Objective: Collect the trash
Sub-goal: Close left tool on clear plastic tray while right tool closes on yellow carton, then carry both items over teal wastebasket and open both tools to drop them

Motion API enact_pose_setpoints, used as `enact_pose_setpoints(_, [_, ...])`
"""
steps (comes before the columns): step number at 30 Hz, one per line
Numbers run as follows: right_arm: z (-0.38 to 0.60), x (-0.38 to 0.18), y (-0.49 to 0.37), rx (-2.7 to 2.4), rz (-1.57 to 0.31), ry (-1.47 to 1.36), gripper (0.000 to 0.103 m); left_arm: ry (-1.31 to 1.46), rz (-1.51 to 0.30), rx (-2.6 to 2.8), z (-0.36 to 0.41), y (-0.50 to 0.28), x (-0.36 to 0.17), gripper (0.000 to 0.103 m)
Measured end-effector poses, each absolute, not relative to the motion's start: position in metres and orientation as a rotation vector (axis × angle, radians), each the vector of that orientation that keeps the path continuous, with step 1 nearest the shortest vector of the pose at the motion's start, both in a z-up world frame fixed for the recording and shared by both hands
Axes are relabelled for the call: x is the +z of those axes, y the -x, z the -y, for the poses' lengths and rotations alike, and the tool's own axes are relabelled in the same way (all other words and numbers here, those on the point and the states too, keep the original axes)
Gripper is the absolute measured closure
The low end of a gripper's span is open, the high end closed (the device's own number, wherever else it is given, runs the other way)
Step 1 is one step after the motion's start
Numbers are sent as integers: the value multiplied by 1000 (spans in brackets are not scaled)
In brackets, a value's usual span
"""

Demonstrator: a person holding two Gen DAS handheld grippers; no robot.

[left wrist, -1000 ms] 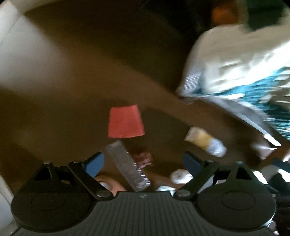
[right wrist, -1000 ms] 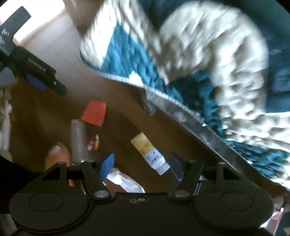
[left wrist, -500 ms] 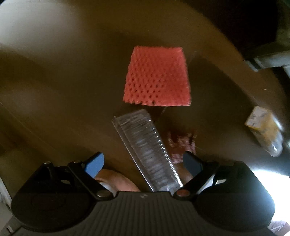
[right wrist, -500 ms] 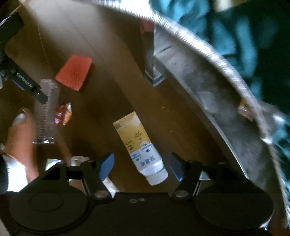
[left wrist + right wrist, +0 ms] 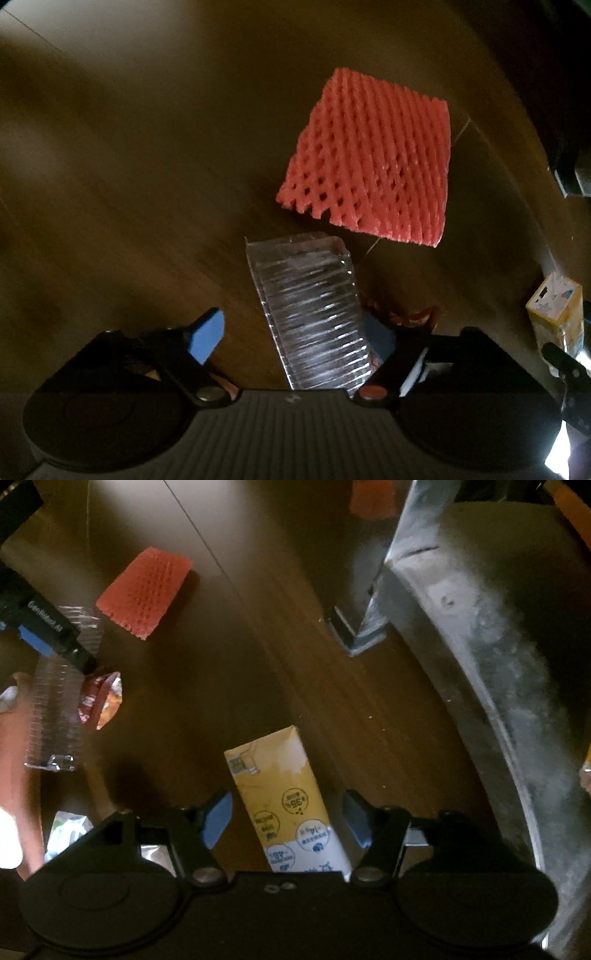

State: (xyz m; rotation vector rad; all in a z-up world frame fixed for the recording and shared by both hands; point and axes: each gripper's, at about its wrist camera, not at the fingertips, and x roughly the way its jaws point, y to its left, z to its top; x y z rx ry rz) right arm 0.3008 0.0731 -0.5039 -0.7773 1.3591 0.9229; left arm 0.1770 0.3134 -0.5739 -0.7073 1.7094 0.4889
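On the dark wood floor lies a clear ribbed plastic tray (image 5: 310, 317), and my left gripper (image 5: 291, 336) is low over it. Its jaws are closing with the tray between them; the left pad still stands clear of it. A red foam net (image 5: 369, 162) lies just beyond, and a crumpled snack wrapper (image 5: 402, 317) sits by the right finger. My right gripper (image 5: 287, 819) straddles a yellow and white carton (image 5: 284, 805) lying flat. Those jaws are closing too, with a gap on each side of the carton. The right wrist view also shows the left gripper (image 5: 48, 635) over the tray (image 5: 55, 709).
A grey furniture base (image 5: 480, 627) with a metal leg (image 5: 354, 635) curves along the right. A person's bare foot (image 5: 18, 738) is at the left edge. A white and green wrapper (image 5: 66, 830) and a silver scrap (image 5: 155, 853) lie near the right gripper's left finger.
Both grippers have dropped close to the floor. The clear tray has come between the left jaws, which have narrowed. The carton has come between the right jaws.
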Motion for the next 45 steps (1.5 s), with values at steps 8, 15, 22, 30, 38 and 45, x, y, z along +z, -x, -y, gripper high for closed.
enact_pose_setpoints(8, [-76, -526, -300, 870, -1384, 850, 39, 689, -1704, 476, -306, -181, -572, 55])
enact_pose_setpoints(15, [-79, -521, -297, 864, -1334, 868, 61, 666, -1689, 462, -309, -186, -559, 61])
enact_pose_setpoints(22, [-72, -498, -285, 863, -1272, 878, 62, 639, -1666, 446, -305, -190, -532, 61])
enact_pose_setpoints(30, [-47, -425, -270, 837, -1169, 801, 62, 525, -1571, 393, -298, -206, -460, 61])
enact_pose_setpoints(38, [-20, -329, -256, 745, -1067, 654, 62, 422, -1405, 356, -293, -201, -371, 61])
enact_pose_setpoints(45, [-5, -254, -236, 679, -959, 573, 62, 324, -1198, 310, -283, -211, -261, 61])
